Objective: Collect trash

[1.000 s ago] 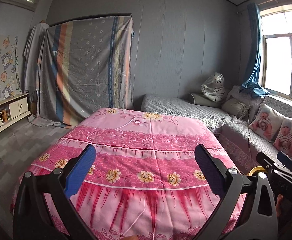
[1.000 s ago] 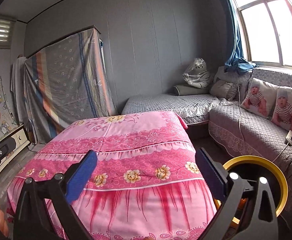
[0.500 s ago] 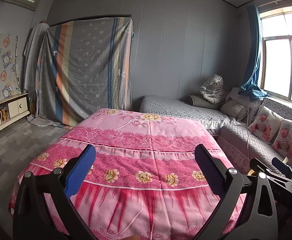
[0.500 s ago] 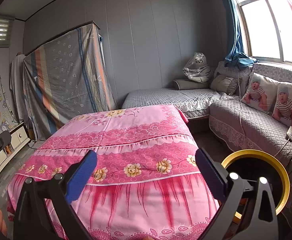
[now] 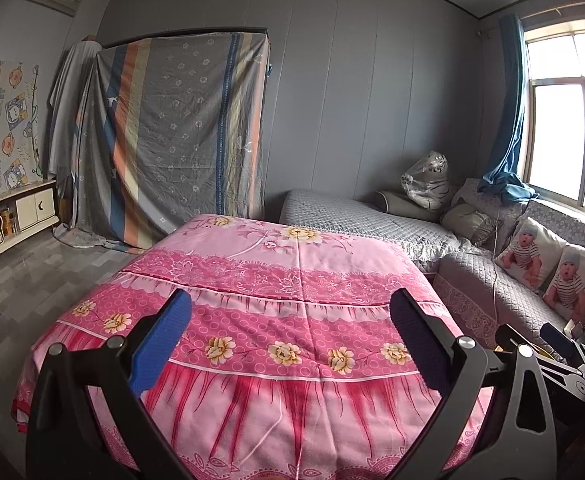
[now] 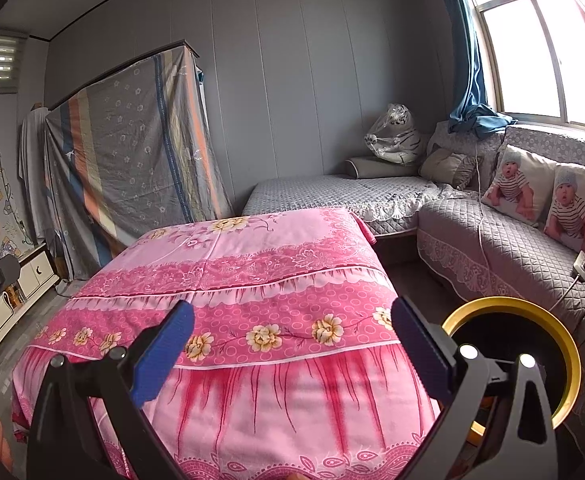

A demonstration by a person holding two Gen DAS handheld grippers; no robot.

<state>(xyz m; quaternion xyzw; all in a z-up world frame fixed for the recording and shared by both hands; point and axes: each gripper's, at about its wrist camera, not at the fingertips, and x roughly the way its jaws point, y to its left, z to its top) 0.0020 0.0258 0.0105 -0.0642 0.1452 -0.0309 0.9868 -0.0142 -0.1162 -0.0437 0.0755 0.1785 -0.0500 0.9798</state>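
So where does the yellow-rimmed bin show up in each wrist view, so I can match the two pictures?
Left wrist: only a sliver of the yellow-rimmed bin at lower right, mostly hidden behind the right gripper.
Right wrist: lower right, beside the pink floral cloth, its rim partly behind the gripper's right-hand finger.
Shared landmark: the two baby-print cushions on the grey sofa.

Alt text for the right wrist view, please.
The open right gripper, holding nothing, hovers over a table under a pink flowered cloth. A yellow-rimmed black bin stands at its right, a grey sofa beyond.
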